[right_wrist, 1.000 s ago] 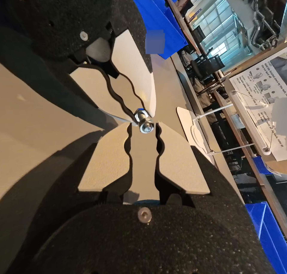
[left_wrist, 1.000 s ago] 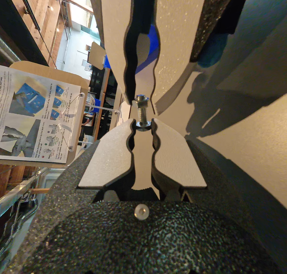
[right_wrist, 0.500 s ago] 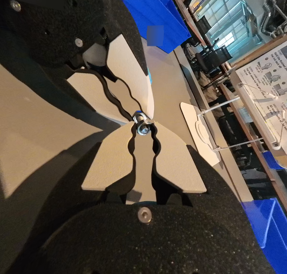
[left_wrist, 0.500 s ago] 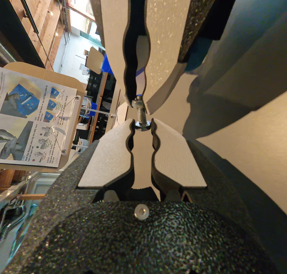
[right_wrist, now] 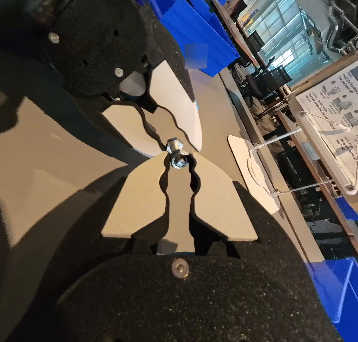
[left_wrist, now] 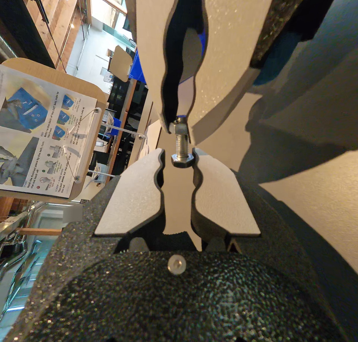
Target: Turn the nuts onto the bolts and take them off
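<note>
A steel bolt (left_wrist: 181, 146) hangs in the air between my two grippers, above the beige table (left_wrist: 310, 206). Its hex head (left_wrist: 182, 160) sits between the fingertips of my left gripper (left_wrist: 179, 155). These jaws stand slightly parted: the head touches the right finger and a small gap shows at the left finger (left_wrist: 139, 187). The nut (left_wrist: 177, 127) sits at the bolt's far end. My right gripper (right_wrist: 179, 156) is shut on this nut (right_wrist: 179, 161), and the bolt's tip shows through it. The bolt head (right_wrist: 174, 144) lies beyond, between the left gripper's fingers.
An instruction sheet on a wooden board (left_wrist: 38, 131) stands on a wire stand; it also shows in the right wrist view (right_wrist: 329, 129) with its white base plate (right_wrist: 253, 172). Blue bins stand at the back (right_wrist: 193, 26) and at the near right (right_wrist: 339, 294). The tips of both grippers are at nearly the same place.
My left gripper's jaws have parted a little, and a gap now shows beside the bolt head. The right gripper has twisted and shifted while still pinching the nut.
</note>
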`<state>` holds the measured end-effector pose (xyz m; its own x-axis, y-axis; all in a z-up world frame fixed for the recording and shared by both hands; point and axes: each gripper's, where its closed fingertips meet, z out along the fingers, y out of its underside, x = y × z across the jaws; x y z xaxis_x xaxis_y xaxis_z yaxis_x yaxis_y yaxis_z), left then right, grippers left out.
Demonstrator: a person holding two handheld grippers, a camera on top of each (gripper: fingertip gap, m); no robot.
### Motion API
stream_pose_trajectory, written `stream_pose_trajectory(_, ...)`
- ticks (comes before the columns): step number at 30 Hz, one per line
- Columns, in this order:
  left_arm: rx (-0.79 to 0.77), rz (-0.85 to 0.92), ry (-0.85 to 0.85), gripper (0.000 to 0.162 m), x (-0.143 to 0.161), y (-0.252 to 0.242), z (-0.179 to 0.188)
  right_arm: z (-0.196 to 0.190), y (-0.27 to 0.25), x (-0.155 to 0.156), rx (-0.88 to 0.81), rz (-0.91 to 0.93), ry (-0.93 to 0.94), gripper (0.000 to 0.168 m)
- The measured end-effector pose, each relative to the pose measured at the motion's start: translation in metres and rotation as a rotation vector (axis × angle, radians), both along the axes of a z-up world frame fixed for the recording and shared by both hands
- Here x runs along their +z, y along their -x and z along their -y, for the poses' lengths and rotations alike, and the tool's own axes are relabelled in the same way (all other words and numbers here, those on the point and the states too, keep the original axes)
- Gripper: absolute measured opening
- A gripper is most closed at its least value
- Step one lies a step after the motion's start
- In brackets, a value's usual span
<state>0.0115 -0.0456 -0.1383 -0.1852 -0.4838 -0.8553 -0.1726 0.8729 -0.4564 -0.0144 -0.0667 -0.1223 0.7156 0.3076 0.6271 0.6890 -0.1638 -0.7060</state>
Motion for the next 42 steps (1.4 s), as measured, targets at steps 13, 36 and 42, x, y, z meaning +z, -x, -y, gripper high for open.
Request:
stream_pose_trajectory(13, -0.004, -0.020, -0.005, 0.018, -0.004, 0.002, 0.002, -0.001, 0.002, -0.001, 0.005, 0.009, 0.001, 0.018)
stream_pose_trajectory(36, 0.066, -0.050, -0.128, 0.016, -0.008, 0.003, -0.006, -0.006, 0.002, -0.008, -0.003, -0.054, 0.030, 0.018)
stream_pose_trajectory(42, 0.120, 0.013, -0.223, 0.016, 0.004, 0.003, -0.012, -0.009, 0.002, -0.002, -0.037, -0.343, 0.077, 0.018)
